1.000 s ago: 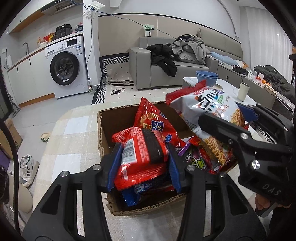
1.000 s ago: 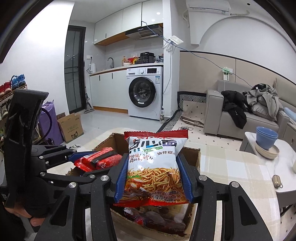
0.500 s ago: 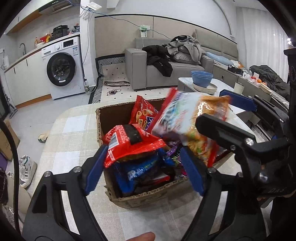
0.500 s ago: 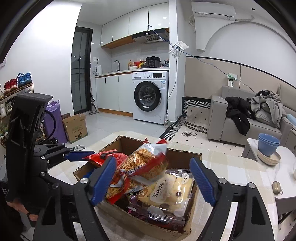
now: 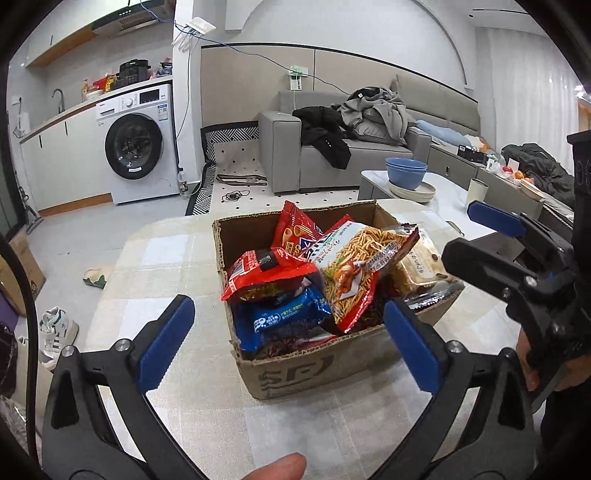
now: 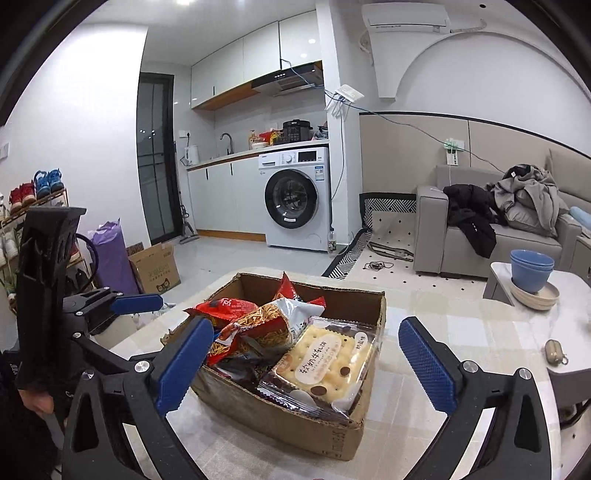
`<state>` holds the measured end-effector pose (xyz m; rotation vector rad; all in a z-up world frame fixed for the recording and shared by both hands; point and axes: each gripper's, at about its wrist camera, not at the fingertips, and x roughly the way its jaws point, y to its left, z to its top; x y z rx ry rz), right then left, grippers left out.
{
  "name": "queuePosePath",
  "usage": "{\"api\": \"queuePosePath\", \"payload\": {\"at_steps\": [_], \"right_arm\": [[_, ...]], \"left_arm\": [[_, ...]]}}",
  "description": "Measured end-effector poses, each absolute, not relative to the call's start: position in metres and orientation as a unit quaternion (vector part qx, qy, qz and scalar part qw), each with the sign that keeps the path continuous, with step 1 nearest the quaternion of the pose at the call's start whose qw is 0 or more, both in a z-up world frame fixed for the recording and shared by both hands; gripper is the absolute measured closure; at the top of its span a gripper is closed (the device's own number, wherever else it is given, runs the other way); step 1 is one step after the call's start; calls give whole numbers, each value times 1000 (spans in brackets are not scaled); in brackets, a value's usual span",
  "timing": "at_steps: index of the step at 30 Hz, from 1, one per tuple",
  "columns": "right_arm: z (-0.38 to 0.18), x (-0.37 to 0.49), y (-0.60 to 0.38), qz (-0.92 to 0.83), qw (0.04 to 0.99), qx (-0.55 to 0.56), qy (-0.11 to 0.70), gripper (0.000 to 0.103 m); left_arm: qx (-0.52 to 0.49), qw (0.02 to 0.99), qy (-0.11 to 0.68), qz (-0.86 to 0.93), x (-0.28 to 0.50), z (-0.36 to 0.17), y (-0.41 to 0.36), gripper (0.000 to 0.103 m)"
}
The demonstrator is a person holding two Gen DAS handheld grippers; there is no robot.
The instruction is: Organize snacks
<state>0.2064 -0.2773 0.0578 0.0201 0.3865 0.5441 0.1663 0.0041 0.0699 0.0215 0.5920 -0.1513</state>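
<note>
Jaws of the left gripper (image 5: 288, 339) and right gripper (image 6: 306, 362) are opening, with nothing between them. Red packet (image 5: 266, 275) and noodle-snack bag (image 5: 354, 266), clamped a second ago, now lie released in the cardboard box (image 5: 295, 373); both placements are judged complete.

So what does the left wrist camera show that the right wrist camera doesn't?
Only the left view shows the blue snack packet, a white cup on the far table and a fingertip at the bottom edge.
Only the right view shows the shoe rack, the purple bag and the air conditioner.
Both show the cardboard box of snacks, the noodle-snack bag, washing machine, sofa and blue bowls.
</note>
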Motion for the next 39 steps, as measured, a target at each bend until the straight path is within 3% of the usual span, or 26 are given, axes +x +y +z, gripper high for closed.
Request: {"api": "queuePosePath", "payload": {"at_steps": [22, 39], "right_arm": [[43, 179, -311, 277, 940, 61, 189, 0], [16, 152, -323, 263, 942, 82, 193, 0]], "left_arm": [[6, 968, 242, -60, 110, 83, 16, 1], [1, 977, 210, -45, 74, 58, 26, 1]]}}
